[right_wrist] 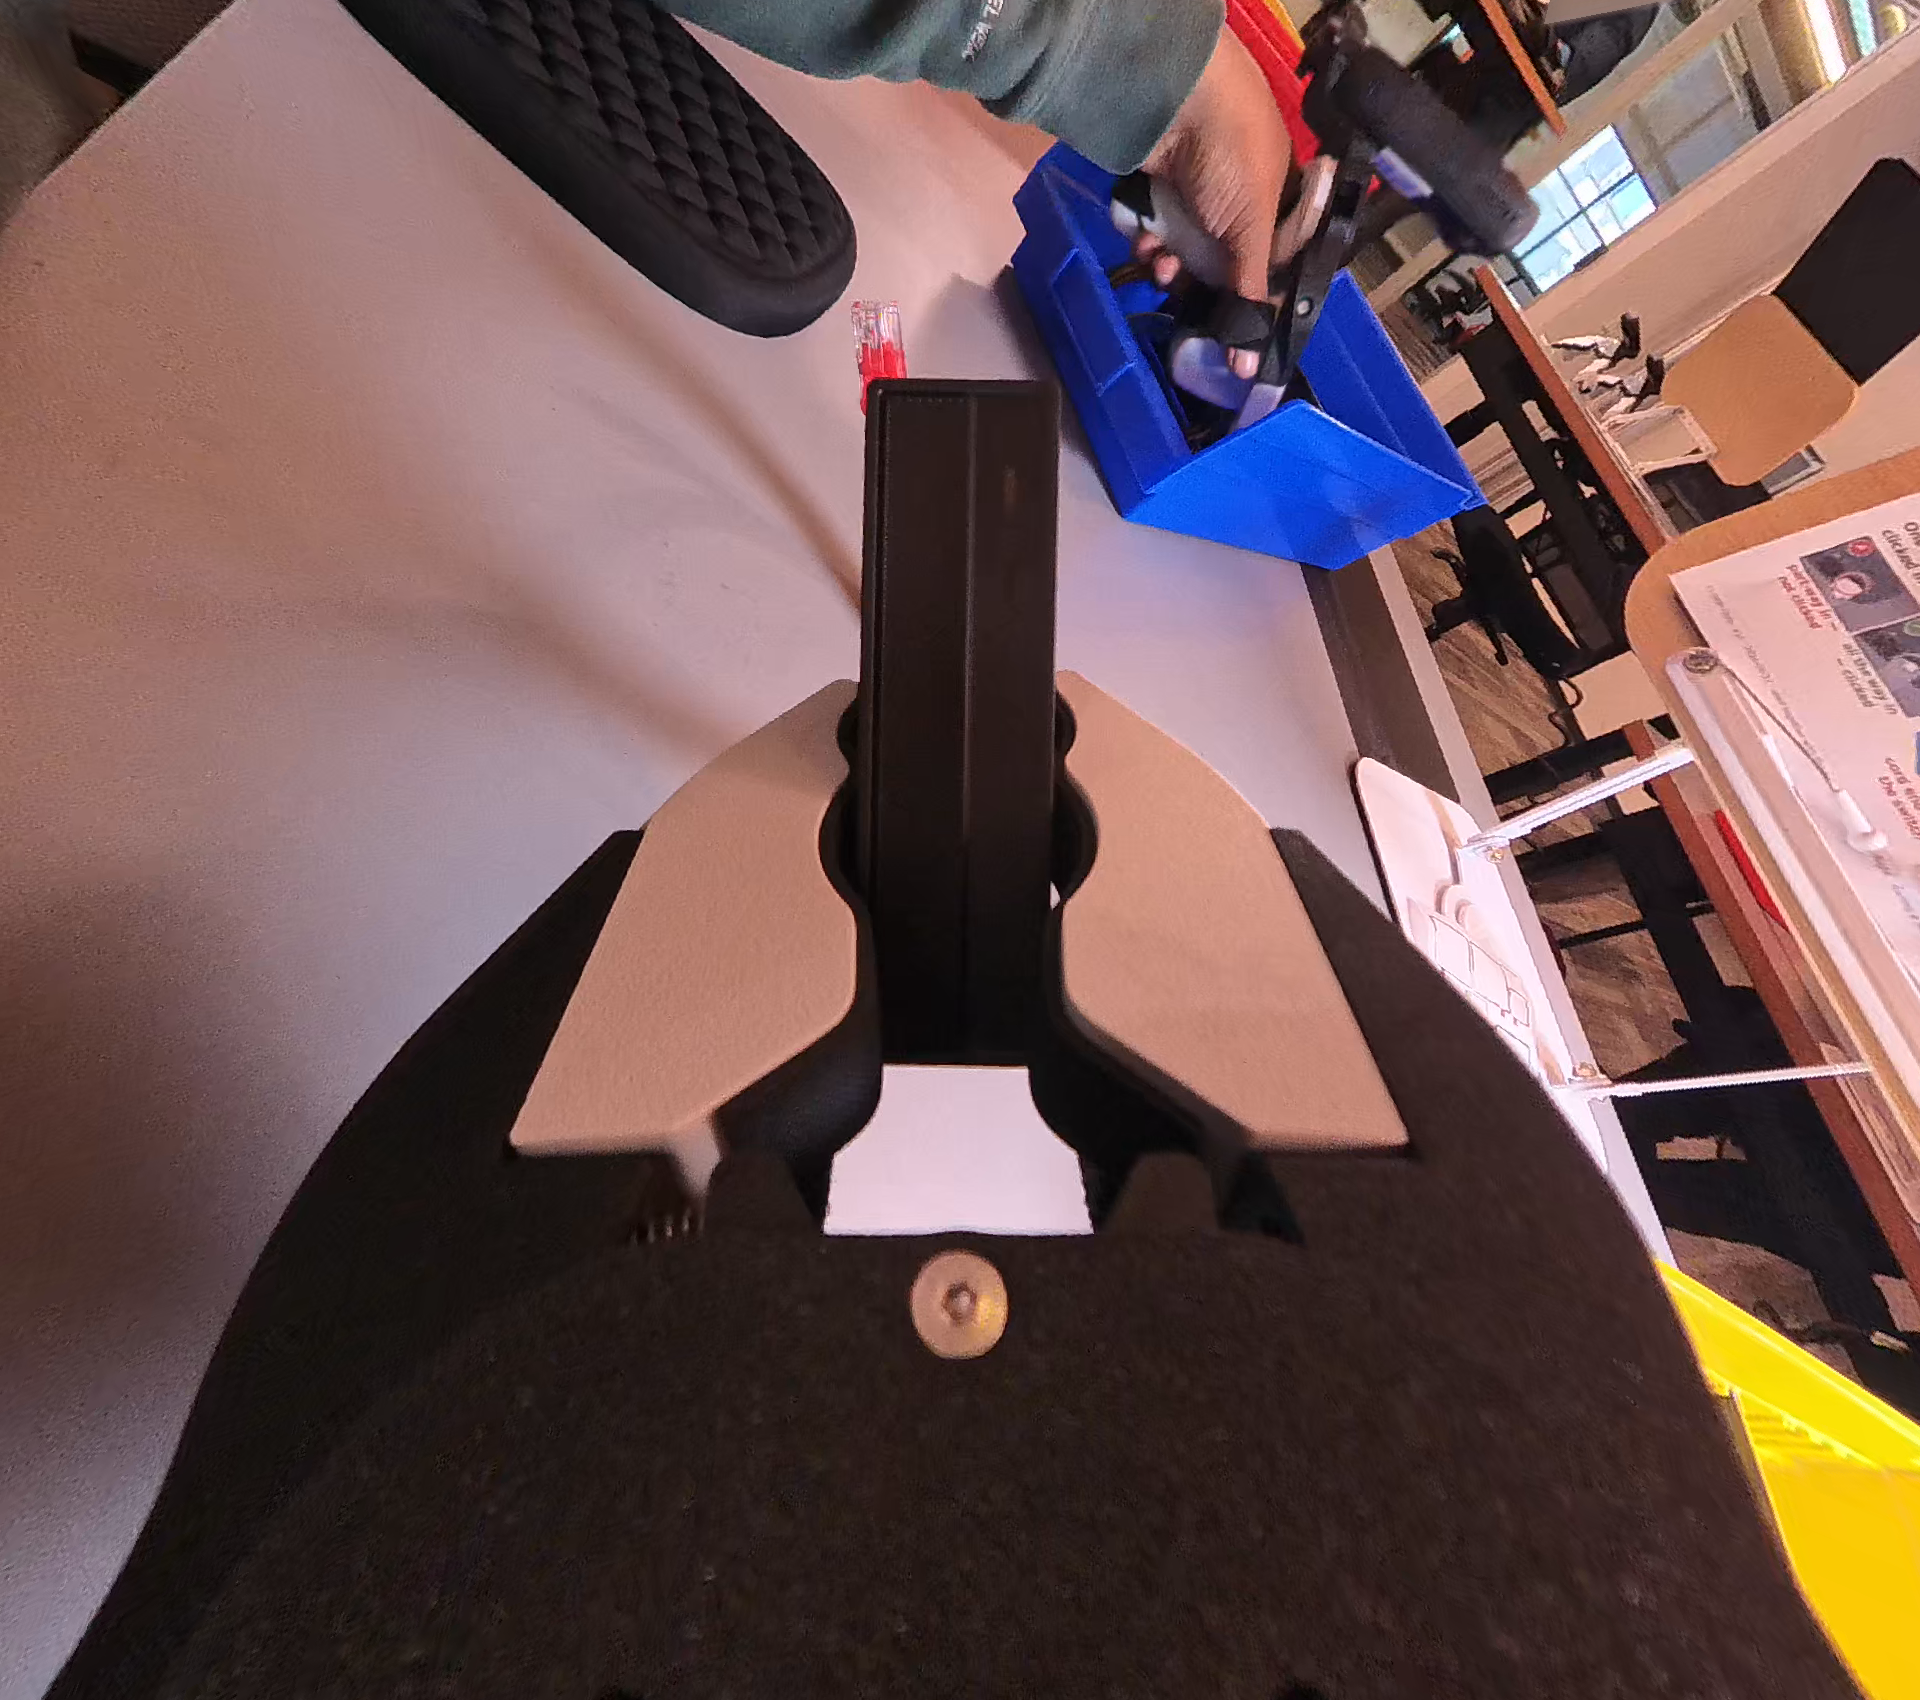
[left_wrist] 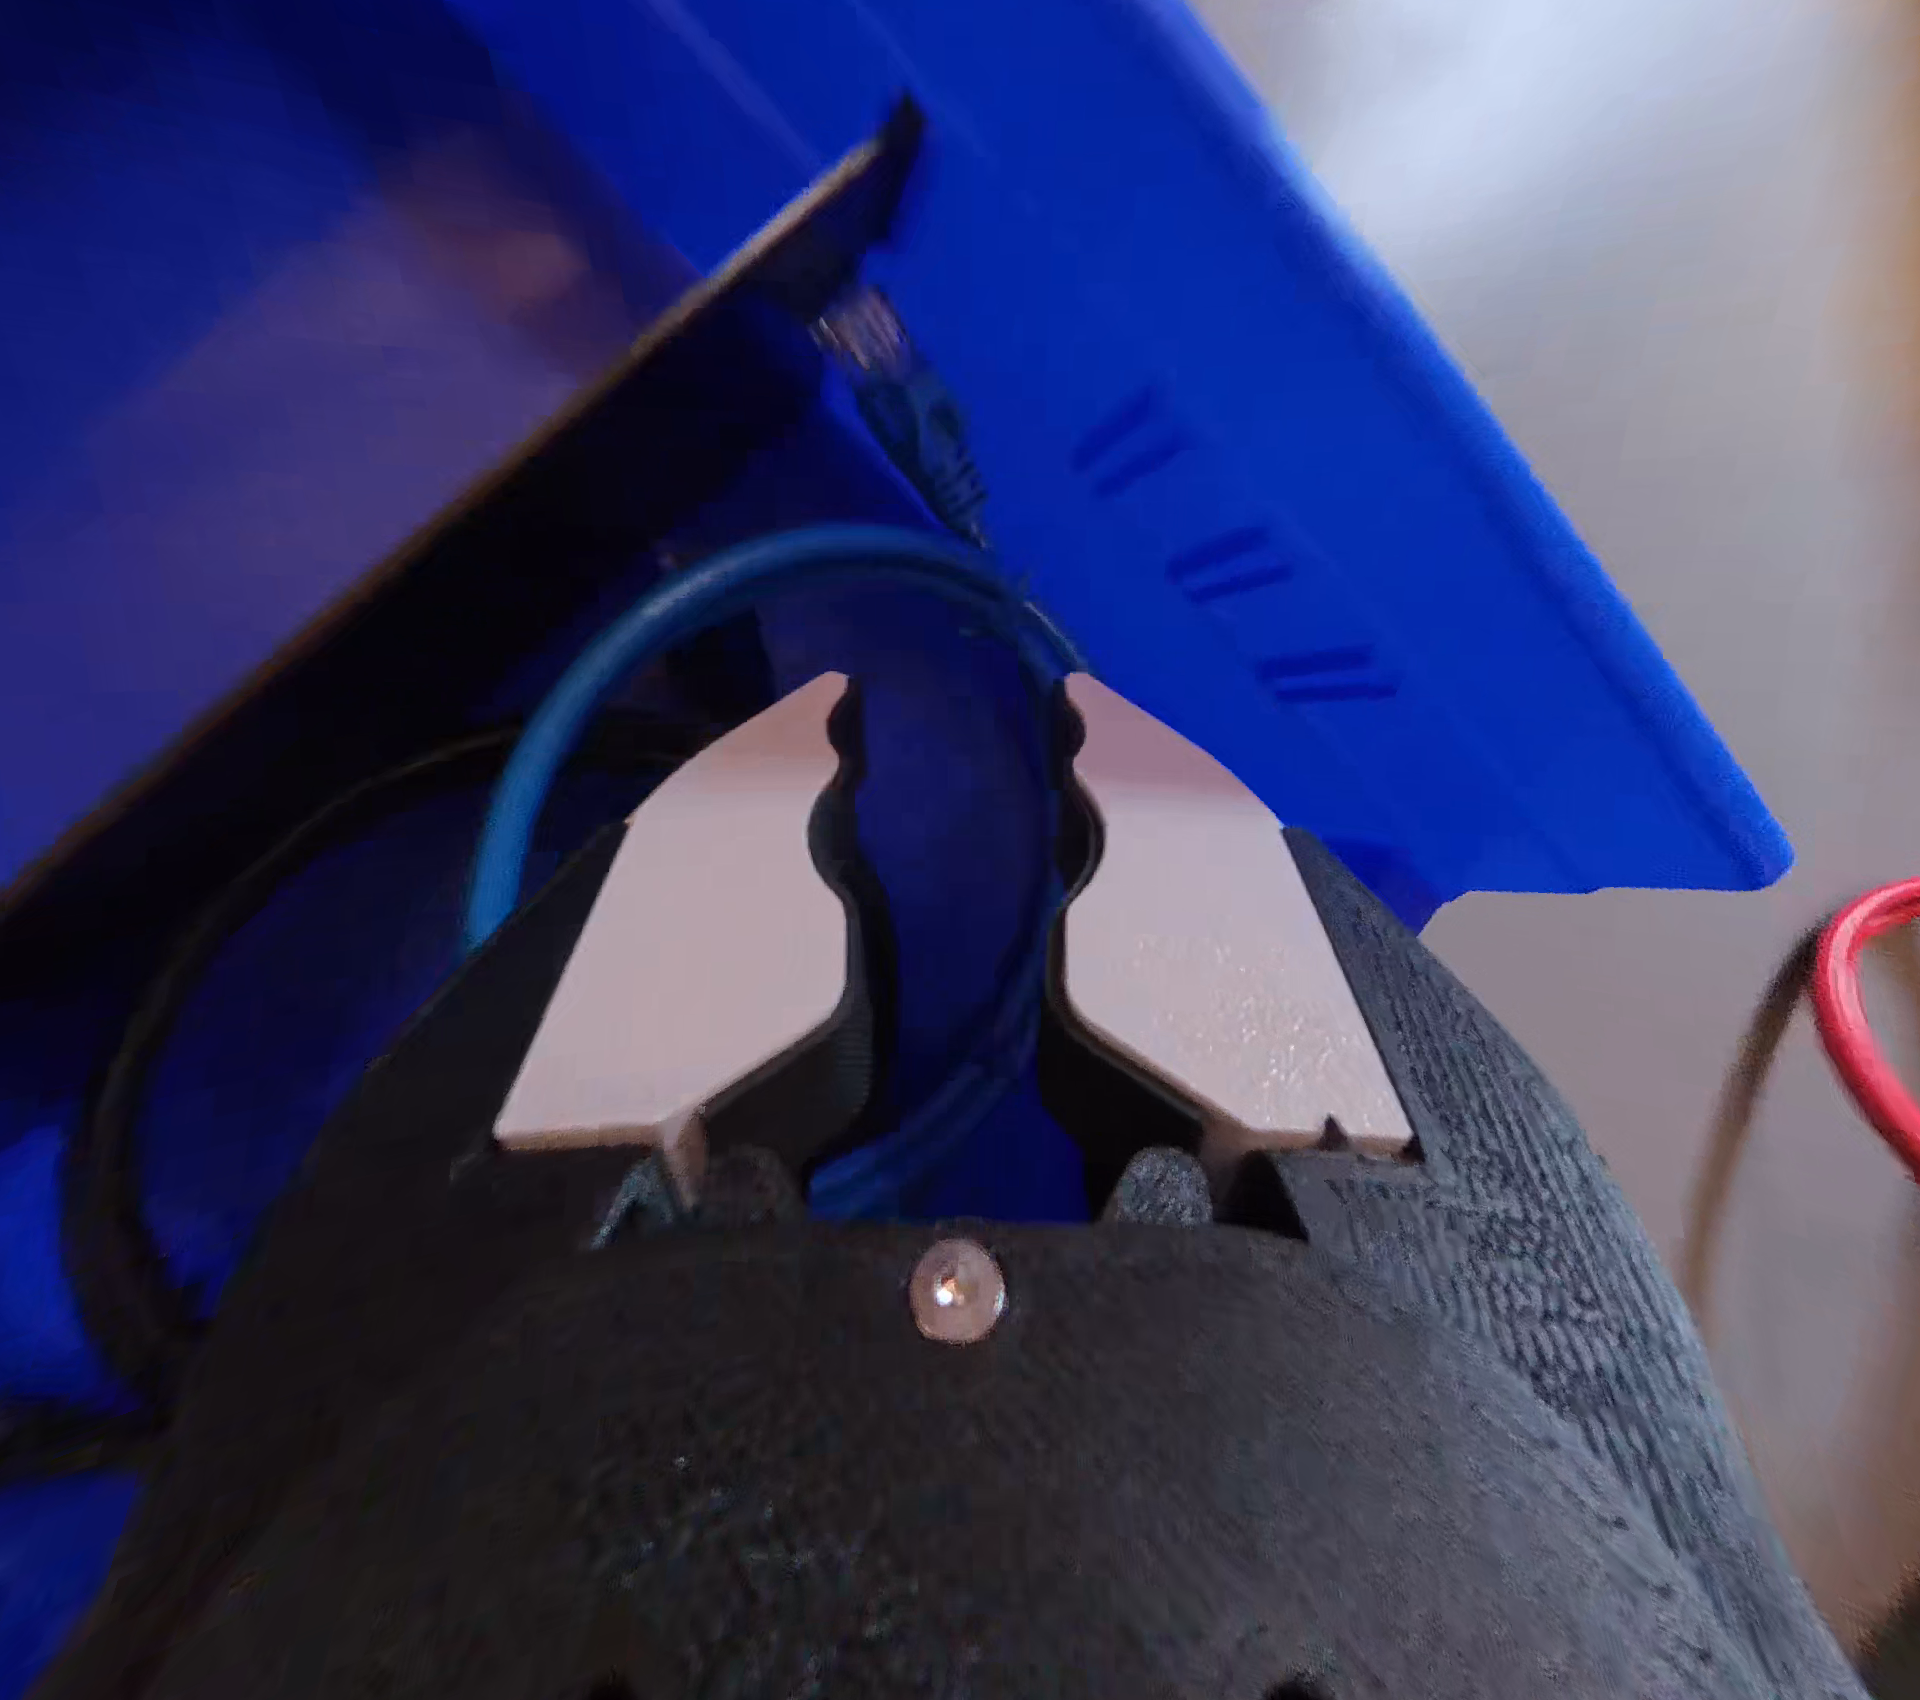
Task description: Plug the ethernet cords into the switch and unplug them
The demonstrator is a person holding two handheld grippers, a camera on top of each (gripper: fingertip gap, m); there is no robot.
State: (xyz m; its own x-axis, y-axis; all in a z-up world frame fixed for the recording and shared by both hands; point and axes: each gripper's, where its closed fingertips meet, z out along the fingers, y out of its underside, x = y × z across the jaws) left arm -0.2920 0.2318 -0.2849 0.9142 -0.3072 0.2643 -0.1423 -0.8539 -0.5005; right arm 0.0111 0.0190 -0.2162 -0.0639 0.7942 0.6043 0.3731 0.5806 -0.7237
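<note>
My left gripper (left_wrist: 951,705) is inside a blue bin (left_wrist: 1195,300), seen farther off in the right wrist view (right_wrist: 1299,487). Its jaws stand apart. A blue ethernet cord (left_wrist: 644,611) loops over the fingertips and runs down the gap along the right finger, unclamped. Its plug (left_wrist: 904,403) lies against the bin wall ahead. My right gripper (right_wrist: 956,715) is shut on the black switch (right_wrist: 961,611), a long box held over the grey table (right_wrist: 416,611). A red ethernet plug (right_wrist: 878,346) lies on the table just beyond the switch.
A black divider (left_wrist: 623,362) and a black cord (left_wrist: 104,1079) are in the bin. A red cord (left_wrist: 1870,1027) lies outside it. A black chair armrest (right_wrist: 623,123) overhangs the table. A white tray (right_wrist: 1455,902) sits at the table's edge, a yellow bin (right_wrist: 1818,1494) near right. Left tips to right tips: about 40 cm.
</note>
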